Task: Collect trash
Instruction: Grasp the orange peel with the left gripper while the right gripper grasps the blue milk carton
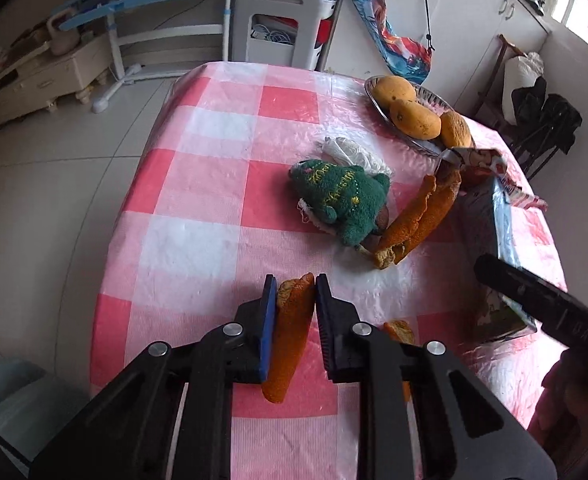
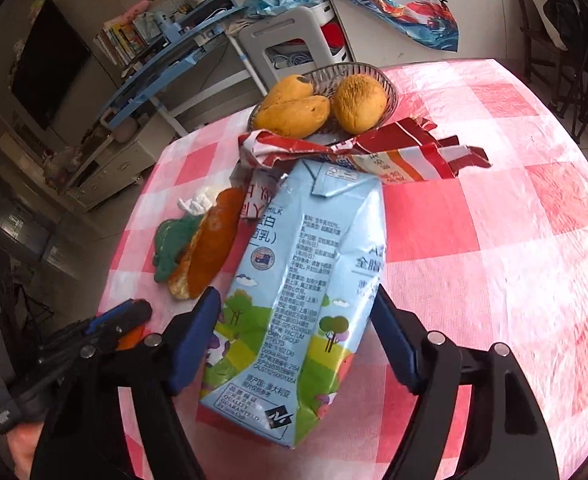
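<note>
My left gripper is shut on a strip of orange peel near the table's front edge. A small peel scrap lies just right of it. A longer curled peel leans against a green plush toy, with a crumpled white tissue behind. In the right wrist view, a light-blue milk carton lies on the cloth between the pads of my right gripper, which press on both its sides. A torn red-and-white wrapper lies at the carton's far end.
A glass bowl of mangoes stands at the table's far edge. The pink checked tablecloth drops off to tiled floor on the left. A white plastic stool stands beyond the table, and dark chairs stand to the right.
</note>
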Tool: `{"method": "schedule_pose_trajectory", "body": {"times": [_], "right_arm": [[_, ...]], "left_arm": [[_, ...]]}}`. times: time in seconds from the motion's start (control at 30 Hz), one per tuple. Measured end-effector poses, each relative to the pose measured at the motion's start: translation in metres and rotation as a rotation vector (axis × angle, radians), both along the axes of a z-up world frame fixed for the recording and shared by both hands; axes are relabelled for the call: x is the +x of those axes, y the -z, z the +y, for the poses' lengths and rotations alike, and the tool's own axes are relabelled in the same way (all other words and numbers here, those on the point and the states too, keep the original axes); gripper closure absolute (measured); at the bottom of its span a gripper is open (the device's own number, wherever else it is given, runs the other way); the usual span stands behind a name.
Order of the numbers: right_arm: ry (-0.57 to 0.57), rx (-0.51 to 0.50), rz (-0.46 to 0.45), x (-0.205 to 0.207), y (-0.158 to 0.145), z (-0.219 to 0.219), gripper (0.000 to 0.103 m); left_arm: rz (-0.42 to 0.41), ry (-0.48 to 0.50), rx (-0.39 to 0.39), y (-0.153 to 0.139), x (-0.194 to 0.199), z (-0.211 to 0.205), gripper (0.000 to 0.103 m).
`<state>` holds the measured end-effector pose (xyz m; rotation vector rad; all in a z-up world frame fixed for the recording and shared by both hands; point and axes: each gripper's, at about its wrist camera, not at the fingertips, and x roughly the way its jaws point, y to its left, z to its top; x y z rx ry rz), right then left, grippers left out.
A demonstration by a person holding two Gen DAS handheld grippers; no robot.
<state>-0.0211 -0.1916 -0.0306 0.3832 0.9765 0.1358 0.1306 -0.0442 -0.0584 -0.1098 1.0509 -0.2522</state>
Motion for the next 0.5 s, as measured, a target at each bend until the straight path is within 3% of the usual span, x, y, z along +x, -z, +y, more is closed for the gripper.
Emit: {"method": "schedule_pose_trajectory", "body": {"times": [0.23,0.37,0.5], "right_arm": [[-0.018,0.067,-0.018,-0.064,-0.005,-0.033,0.04],[0.04,0.15,-0.035,-0.102,-0.005,-0.057,0.04],[0.03,0.191,-0.07,-0.119,-0.014,-0.054,0.04]], "left_arm": [[-0.021,-0.031,-0.151,-0.014,-0.026,0.024,0.084],[-0.059,-0.013,-0.196,-0.019,-0.042,0.021,0.084],[-0.081,-0.017,-0.202,-0.02,-0.059,0.014,0.084]]}}
